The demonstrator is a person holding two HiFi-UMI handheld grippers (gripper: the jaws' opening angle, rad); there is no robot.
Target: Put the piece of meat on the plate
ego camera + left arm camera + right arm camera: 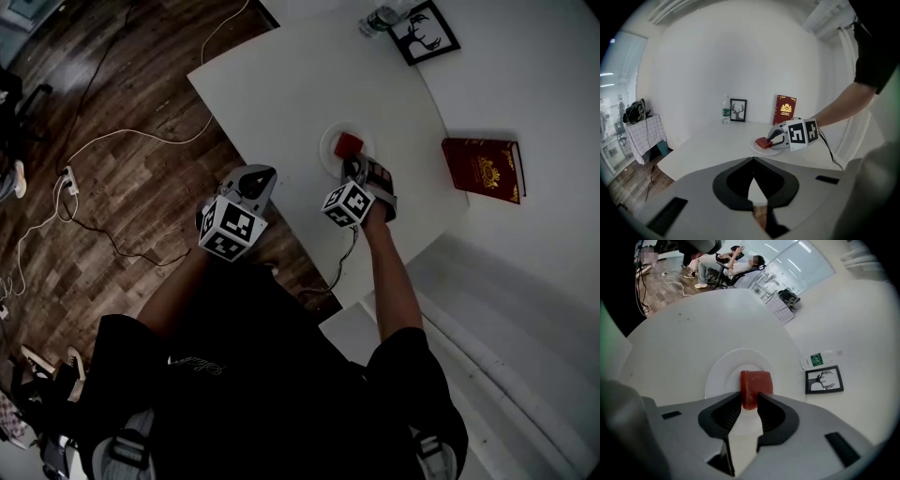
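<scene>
A: State of the right gripper point(749, 400)?

B: Jaws narrow, closed on the near end of the piece of meat point(757, 380), pads against both its sides. The red block is at frame centre, over the middle of the white plate point(717, 376). In the left gripper view it looks to lie on the plate.

A: Why the steep downward tilt?

B: Judgement: to land the meat mid-plate, clear of the rim.

A: Left gripper point(752, 161)?

B: Jaws together at the tips, nothing between. It hangs by the counter point(708, 140) edge, lower left of the plate in the head view, presumably out of the way.

A: Remaining?

B: Release the meat, then lift clear.
</scene>
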